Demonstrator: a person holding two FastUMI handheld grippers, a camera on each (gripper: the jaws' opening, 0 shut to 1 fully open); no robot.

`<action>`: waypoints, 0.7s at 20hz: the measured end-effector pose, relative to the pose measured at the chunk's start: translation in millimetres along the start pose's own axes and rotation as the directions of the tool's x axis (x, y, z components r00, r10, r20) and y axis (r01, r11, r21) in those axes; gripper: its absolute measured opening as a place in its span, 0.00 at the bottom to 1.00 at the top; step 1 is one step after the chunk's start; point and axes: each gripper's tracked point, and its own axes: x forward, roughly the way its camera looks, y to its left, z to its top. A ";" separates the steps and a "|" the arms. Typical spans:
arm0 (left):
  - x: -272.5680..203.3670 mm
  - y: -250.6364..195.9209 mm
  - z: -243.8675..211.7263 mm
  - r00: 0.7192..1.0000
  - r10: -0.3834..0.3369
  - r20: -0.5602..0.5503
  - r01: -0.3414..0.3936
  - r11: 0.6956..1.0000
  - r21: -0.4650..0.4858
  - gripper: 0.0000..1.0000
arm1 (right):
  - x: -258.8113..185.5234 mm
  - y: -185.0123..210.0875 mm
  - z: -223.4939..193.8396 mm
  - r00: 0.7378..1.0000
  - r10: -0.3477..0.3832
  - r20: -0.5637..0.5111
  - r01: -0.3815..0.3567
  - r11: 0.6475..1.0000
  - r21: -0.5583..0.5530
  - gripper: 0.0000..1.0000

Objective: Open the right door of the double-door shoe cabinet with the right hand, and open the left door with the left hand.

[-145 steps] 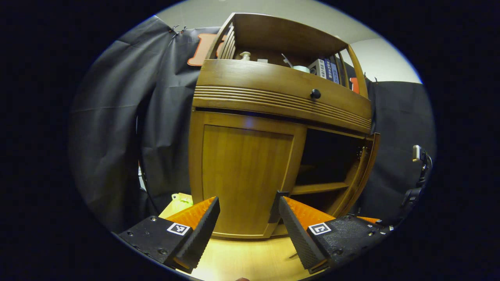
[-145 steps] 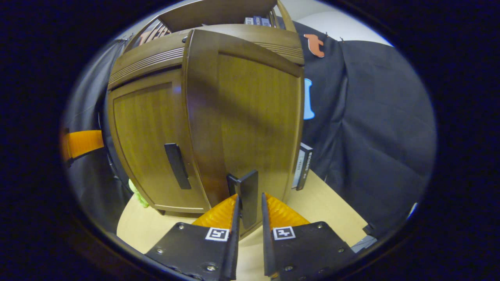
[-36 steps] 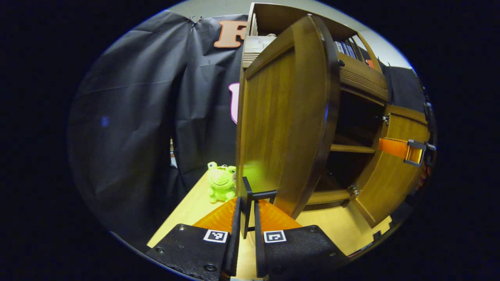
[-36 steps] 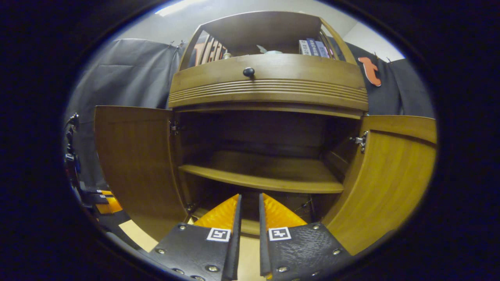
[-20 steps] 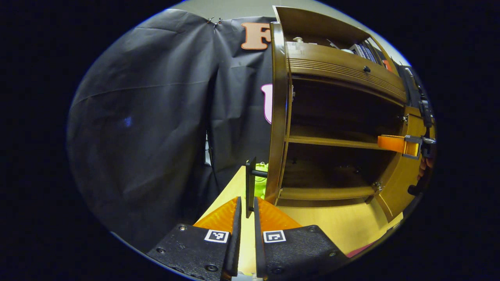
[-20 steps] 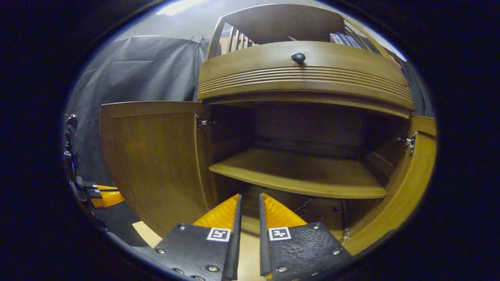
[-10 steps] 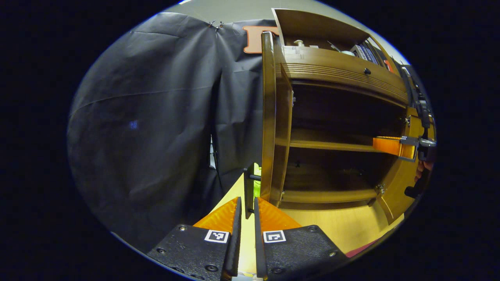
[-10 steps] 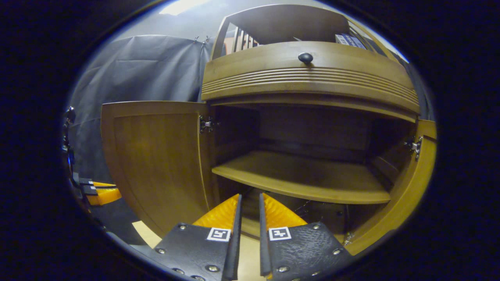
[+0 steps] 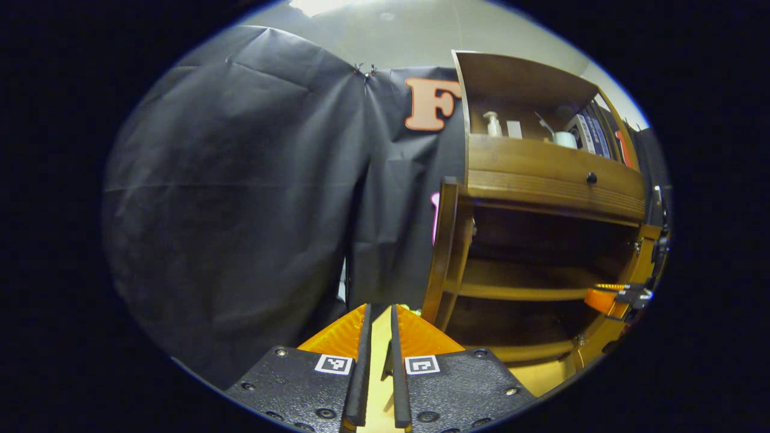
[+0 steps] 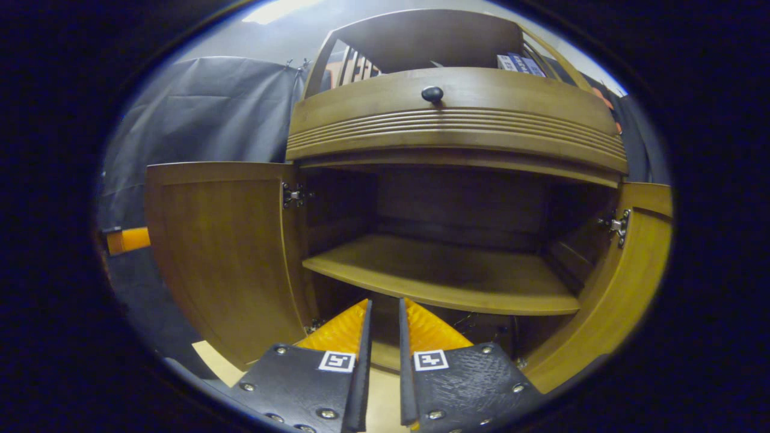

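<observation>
Black cloth [image 9: 240, 198] hangs across the left of my left gripper view, the booth's wall, and to its right stands the shoe cabinet [image 9: 541, 180], brown wood, upright on the pale tabletop [image 9: 376, 337]. My left gripper [image 9: 379, 325] sits low in that view with its fingers nearly together, a thin slit between them and nothing in it; it grips nothing. Just past its tips is the left door [image 9: 446, 252], swung fully out so I see it edge-on, its long axis upright. A small bit of bright green [image 9: 409, 310] peeks out at the door's foot; I cannot tell what it is. Beyond the door the inside is dark, with one shelf [image 9: 517, 291] running across. Above it is a drawer front with a round dark knob [image 9: 591, 178], and on the open top ledge stand a pump bottle [image 9: 493, 124], a white cup [image 9: 564, 139] and some upright books [image 9: 592, 132]; their spine writing is too small for me to read. At the far right my right gripper [image 9: 613, 296] reaches in beside the right door [image 9: 643, 252].

In my right gripper view, going left to right, the left gripper [image 10: 127, 239] pokes out behind the left door [image 10: 222, 252], whose inner face is turned toward me. The open cabinet [image 10: 457, 132] fills the middle, shelf [image 10: 445, 273] bare. The right door [image 10: 619, 288] stands wide too. My right gripper [image 10: 385, 331] has its fingers almost closed on air, in front of the lower compartment.
</observation>
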 end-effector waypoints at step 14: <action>24.1 -118.9 152.5 0.934 -0.263 0.241 0.261 0.965 0.041 0.10 | -34.8 -27.9 52.5 0.987 -0.112 0.116 0.112 0.994 0.005 0.21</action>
